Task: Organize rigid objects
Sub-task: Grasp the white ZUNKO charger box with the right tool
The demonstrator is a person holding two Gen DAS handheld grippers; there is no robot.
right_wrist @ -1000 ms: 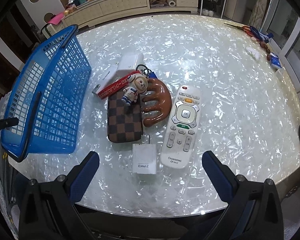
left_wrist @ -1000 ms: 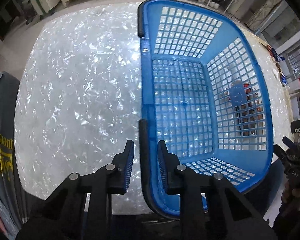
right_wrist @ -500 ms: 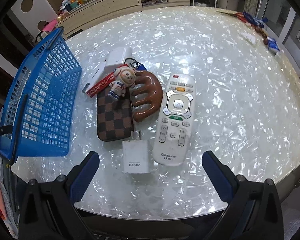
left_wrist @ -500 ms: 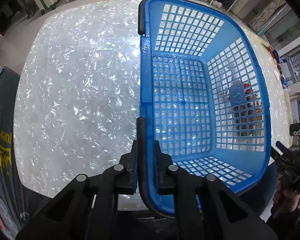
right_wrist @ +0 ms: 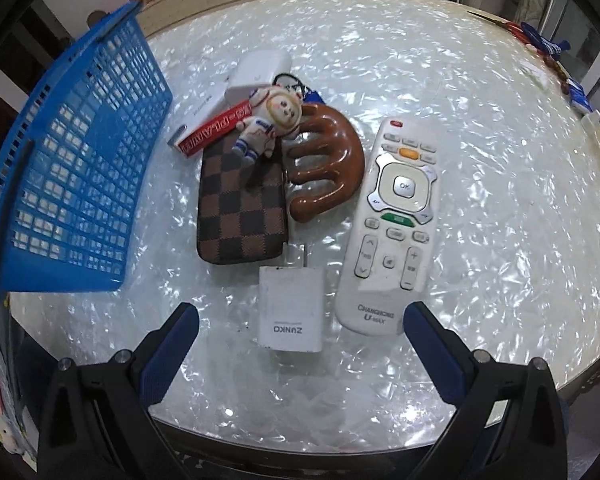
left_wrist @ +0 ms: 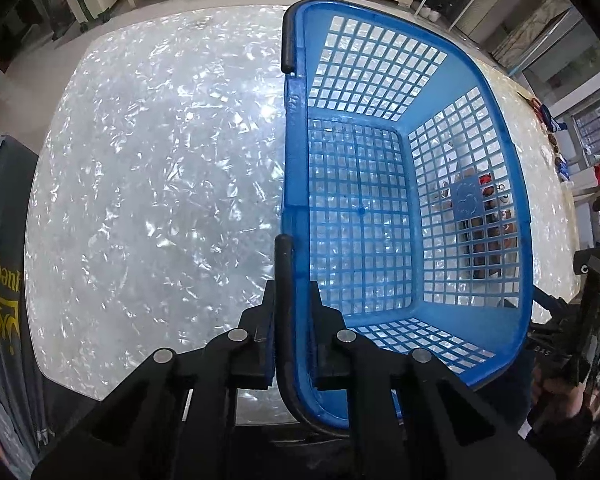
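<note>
The blue basket [left_wrist: 380, 216] is stood on the pearly table [left_wrist: 148, 184], and its black handle [left_wrist: 283, 280] is pinched by the left gripper [left_wrist: 290, 312]. The right gripper [right_wrist: 300, 320] is held spread wide above the white charger [right_wrist: 291, 312], which is flanked by the remote [right_wrist: 392, 232] and the checkered wallet [right_wrist: 240, 208].

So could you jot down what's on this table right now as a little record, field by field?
surface: pearly white table
container: blue basket, nothing inside
left claw: shut on the basket's black handle
right claw: open, above the white charger
loose items: white remote, checkered wallet, brown wooden comb, astronaut keychain
</note>
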